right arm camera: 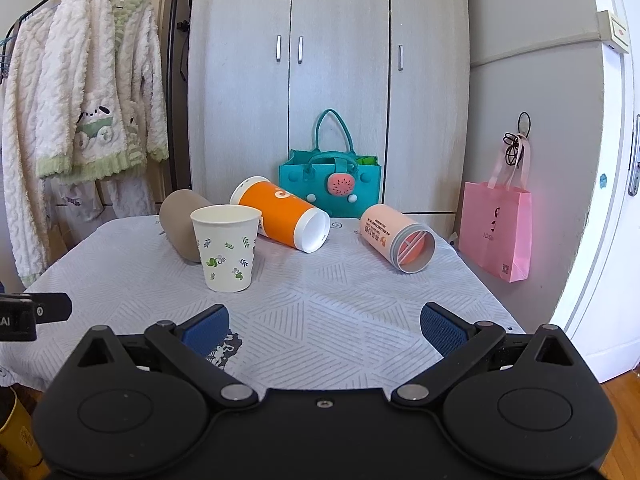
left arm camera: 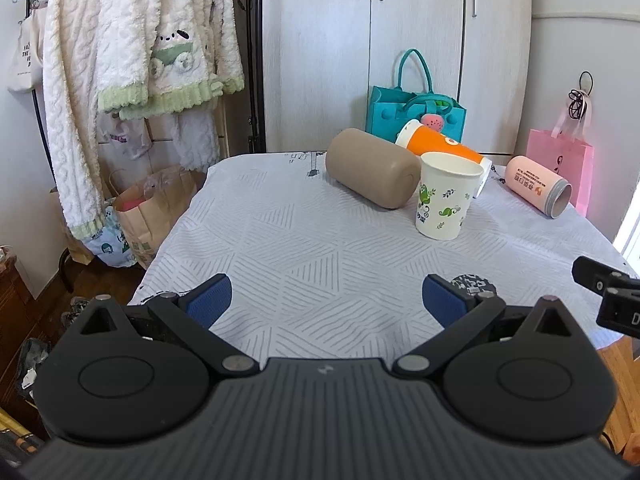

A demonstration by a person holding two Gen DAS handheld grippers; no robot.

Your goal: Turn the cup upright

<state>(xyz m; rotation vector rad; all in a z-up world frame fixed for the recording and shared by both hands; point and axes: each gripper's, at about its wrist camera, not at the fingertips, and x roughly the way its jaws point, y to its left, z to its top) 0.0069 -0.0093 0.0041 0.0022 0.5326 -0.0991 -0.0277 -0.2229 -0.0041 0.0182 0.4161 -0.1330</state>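
On the table (right arm camera: pixel 360 292), draped in a pale cloth with ribbed triangular patterns, a white paper cup (right arm camera: pixel 226 248) printed with green leaves stands upright, mouth up, its inside out of sight from both wrist views. Just behind it lie three cups on their sides: a smooth, matte tan cup (left arm camera: pixel 370 168) with rounded edges, an orange cup (right arm camera: pixel 280 216) with a white rim whose open mouth shows a bare white interior, and, well to the right, a peach cup (right arm camera: pixel 396 238) with a threaded grey rim and pale ribs visible inside. A teal felt bag (right arm camera: pixel 330 184) behind them holds something green. The left hand-held gripper (left arm camera: pixel 326 300) and right hand-held gripper (right arm camera: pixel 324 330) both hover over the near table edge, blue textured pads spread wide, gripping nothing
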